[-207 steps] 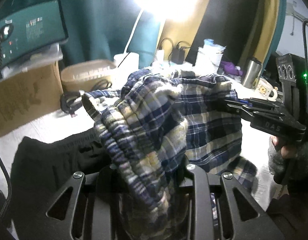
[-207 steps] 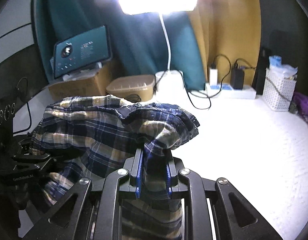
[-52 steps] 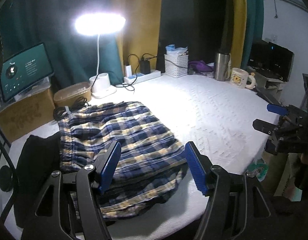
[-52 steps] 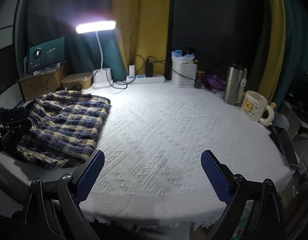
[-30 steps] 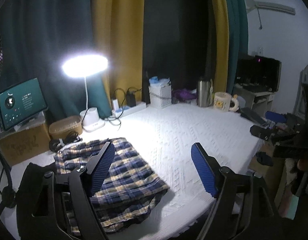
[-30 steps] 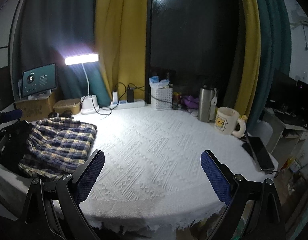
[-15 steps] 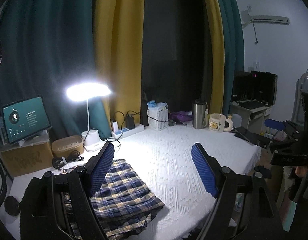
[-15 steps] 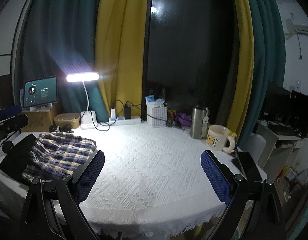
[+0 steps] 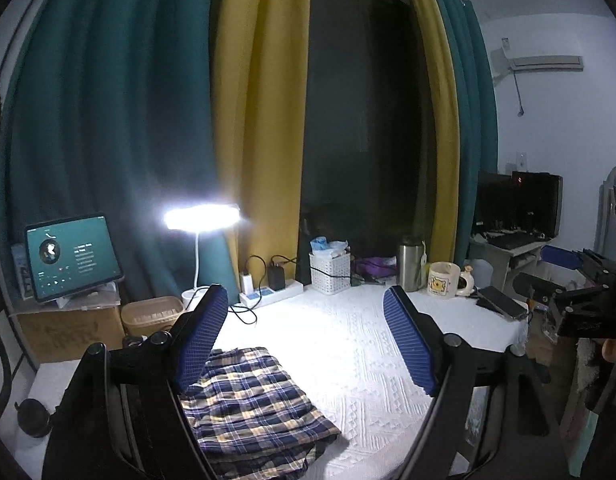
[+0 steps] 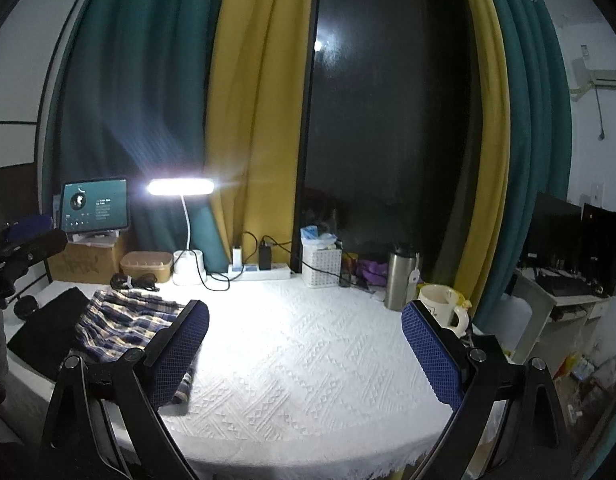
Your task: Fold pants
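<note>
The plaid pants lie folded in a flat stack on the left part of the white bedspread. They also show in the right wrist view, next to a black garment. My left gripper is open and empty, raised well above and back from the bed. My right gripper is open and empty, also held high above the bedspread. The right gripper shows at the far right of the left wrist view. The left gripper shows at the left edge of the right wrist view.
A lit desk lamp, a tablet on a cardboard box, a power strip, a white basket, a steel flask and a mug line the far edge. A phone lies at the right edge.
Both grippers let go of the pants, which now lie folded on the bed. Over the last second both grippers rose and drew back, so the bed looks smaller and lower.
</note>
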Available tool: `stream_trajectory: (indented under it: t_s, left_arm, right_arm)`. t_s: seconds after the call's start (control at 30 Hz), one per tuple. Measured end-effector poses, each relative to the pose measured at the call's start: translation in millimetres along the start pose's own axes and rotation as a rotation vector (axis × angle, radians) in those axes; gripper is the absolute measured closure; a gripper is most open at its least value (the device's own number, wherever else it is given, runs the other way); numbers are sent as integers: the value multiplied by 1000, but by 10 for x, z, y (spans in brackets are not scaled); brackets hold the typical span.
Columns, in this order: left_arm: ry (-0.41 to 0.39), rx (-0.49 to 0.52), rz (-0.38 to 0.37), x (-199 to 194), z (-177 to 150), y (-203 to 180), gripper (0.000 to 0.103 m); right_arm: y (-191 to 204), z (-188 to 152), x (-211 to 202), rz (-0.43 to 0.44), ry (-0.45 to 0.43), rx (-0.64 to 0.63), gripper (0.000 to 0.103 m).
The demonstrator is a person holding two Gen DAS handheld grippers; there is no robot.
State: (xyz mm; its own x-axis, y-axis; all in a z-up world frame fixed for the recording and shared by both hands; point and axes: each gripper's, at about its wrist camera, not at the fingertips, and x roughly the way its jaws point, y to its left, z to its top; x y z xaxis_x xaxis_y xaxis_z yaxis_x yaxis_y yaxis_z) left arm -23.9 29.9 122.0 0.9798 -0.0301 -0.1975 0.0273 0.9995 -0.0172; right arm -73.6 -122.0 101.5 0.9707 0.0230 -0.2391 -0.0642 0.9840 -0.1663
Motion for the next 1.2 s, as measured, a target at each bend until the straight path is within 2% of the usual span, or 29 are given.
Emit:
stream_trajectory:
  t_s: [0.17,0.3,0.77,1.2]
  left_arm:
    - [-25,-4,12,-70,34,40,22]
    - [-48,-24,8,-128,46,104,13]
    - [-120,-47,33,-345,153,236,12]
    - [-151,-51,40,-460,242,284,11]
  right_arm:
    - [33,80,-72,0,-23,-4,5]
    - [67,144,-131,1,-40,-11,5]
    - [119,358,-362,1,-97,4,3]
    - [163,471,-500,-9,-141,5,2]
